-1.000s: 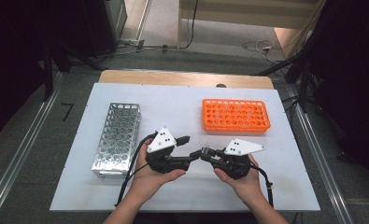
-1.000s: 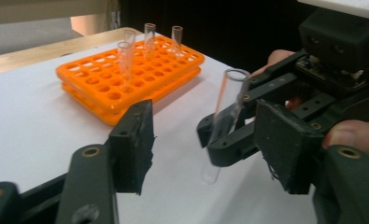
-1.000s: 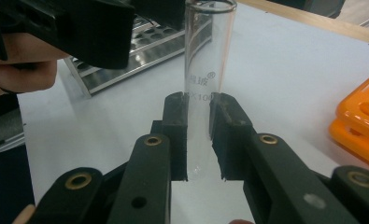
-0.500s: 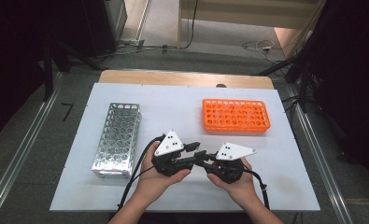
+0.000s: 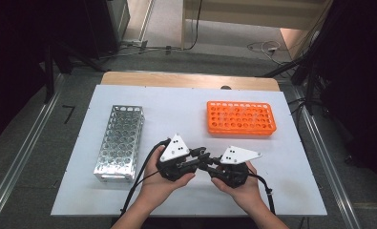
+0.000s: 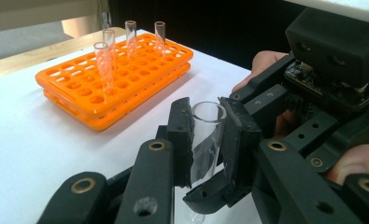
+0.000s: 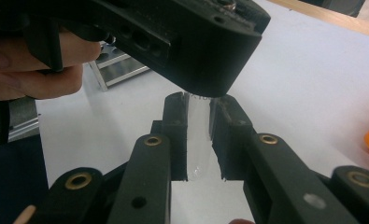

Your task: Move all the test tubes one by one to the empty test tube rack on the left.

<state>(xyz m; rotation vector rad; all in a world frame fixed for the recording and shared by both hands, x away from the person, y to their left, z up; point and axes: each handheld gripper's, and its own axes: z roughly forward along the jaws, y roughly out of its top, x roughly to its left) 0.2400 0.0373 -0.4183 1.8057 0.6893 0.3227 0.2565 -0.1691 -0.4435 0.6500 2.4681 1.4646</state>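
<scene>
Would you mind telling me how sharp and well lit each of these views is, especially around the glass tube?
High view: even light, white table bright, surroundings dark. Left gripper view: test tube fairly sharp between the jaws, orange rack crisp, nearest jaw links soft. Right gripper view: tube hard to read against the white table, left gripper's body looms dark and blurred.

Bright, even light on the table [image 5: 129,200] — dark surroundings, soft close-ups.

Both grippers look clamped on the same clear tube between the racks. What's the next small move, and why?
Probably open the right gripper and back it off. The left gripper has just been closing, and its pads now press the test tube, so the handover looks made. Then carry it toward the metal rack.
</scene>
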